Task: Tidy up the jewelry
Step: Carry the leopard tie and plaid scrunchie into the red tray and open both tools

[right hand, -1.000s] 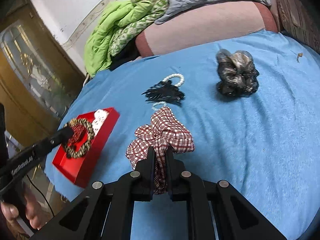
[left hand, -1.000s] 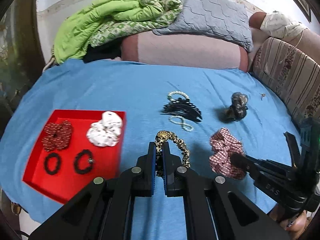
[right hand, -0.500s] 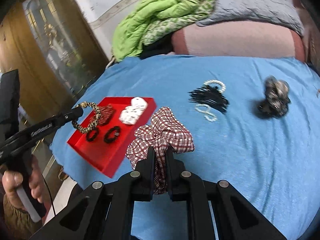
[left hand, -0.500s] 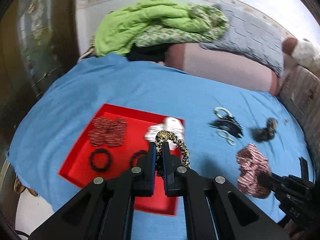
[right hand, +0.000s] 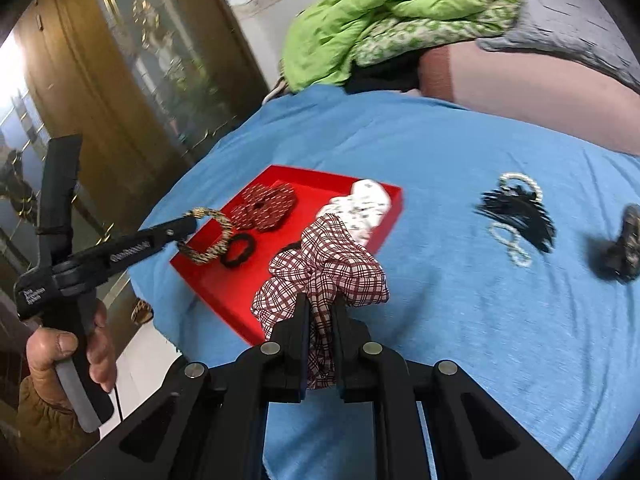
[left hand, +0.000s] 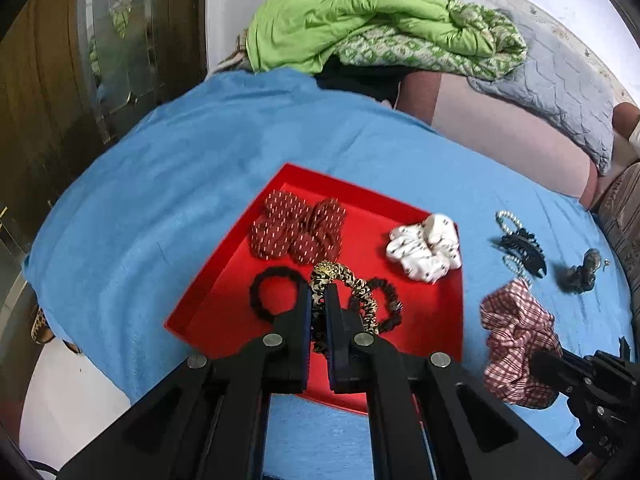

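Both grippers carrying hair ties, red tray below.

From my left wrist view, the left gripper (left hand: pixel 319 300) is pinched tight on the leopard-print hair tie (left hand: pixel 348 280), hanging over the red tray (left hand: pixel 424 332) on the blue sheet (left hand: pixel 180 184); in the tray lie a dark red dotted scrunchie (left hand: pixel 298 230), a white scrunchie (left hand: pixel 426 248) and two black hair ties (left hand: pixel 276 292) (one partly behind the held tie); the claw clip (left hand: pixel 522 246) lies on the sheet to the right. From my right wrist view, the right gripper (right hand: pixel 321 312) is clamped on the checked scrunchie (right hand: pixel 326 264), held above the sheet just beside the tray's near corner; a hand (right hand: pixel 70 354) grips the left tool's handle at lower left.
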A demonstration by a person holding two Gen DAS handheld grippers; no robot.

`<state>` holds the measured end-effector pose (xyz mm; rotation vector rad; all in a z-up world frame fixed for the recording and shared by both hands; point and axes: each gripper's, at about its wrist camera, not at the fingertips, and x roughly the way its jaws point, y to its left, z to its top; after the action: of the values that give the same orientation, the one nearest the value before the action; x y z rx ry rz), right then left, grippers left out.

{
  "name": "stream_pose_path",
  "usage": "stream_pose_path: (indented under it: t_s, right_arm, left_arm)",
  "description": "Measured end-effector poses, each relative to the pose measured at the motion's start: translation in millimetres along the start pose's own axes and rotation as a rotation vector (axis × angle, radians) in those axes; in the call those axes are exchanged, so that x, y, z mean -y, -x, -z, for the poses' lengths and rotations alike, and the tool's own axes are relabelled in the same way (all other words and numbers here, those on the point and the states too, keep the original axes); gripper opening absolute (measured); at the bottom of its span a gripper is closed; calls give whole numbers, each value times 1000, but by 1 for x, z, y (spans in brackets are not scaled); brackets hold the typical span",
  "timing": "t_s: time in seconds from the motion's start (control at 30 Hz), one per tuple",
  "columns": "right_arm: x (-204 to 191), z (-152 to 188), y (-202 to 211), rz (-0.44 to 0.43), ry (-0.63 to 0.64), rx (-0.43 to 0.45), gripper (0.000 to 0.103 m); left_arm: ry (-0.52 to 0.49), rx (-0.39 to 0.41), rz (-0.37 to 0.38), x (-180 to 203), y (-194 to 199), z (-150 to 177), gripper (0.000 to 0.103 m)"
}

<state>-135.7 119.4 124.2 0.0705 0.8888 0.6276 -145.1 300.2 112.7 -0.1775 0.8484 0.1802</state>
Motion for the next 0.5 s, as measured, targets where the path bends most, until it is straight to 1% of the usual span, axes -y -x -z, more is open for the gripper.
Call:
stream_pose_path:
  t_s: [0.13, 0.23, 0.43, 0.5]
  right_arm:
    - [-14, -4, -21, -9, 31, -30, 12]
    - [-25, -7, -40, -10, 54, -54, 12]
    - [-39, -5, -74, -8, 80, -108, 12]
    - [-41, -3, -84, -5, 82, -126, 12]
  left_arm:
    - [-13, -38, 1, -3, -17, 6, 6]
    - [-23, -54, -24, -8, -27, 9, 6]
    - [14, -94, -46, -34, -42, 12, 6]
    - [25, -108, -42, -40, -47, 14, 6]
